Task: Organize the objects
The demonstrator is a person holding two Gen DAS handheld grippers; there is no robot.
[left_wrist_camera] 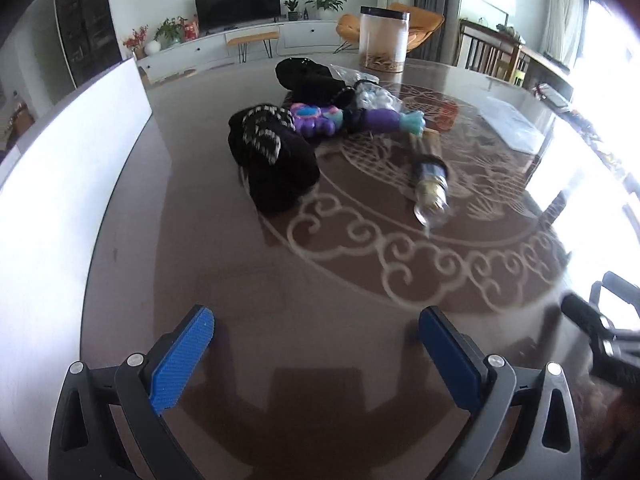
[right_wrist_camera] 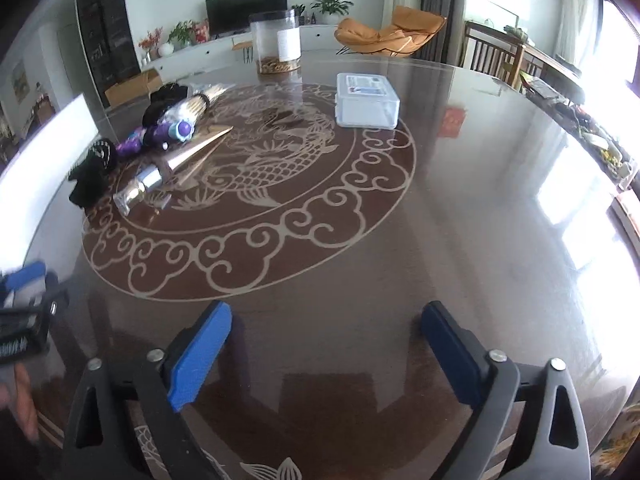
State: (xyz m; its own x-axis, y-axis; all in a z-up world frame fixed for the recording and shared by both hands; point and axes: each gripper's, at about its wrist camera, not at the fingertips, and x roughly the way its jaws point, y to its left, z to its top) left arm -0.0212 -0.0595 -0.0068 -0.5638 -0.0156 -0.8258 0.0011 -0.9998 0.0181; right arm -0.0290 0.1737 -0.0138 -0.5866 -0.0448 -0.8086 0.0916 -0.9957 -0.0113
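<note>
Bare table (right_wrist_camera: 460, 208) beside box (right_wrist_camera: 366, 100), seemingly.

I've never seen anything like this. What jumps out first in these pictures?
The big dark table with its pale fish-and-cloud pattern fills both views. A jumble sits at its left side: black cloth, a purple toy and a bottle lying flat, with a clear jar at the far edge. Low in each view, blue-padded grippers hang open above the tabletop.
</note>
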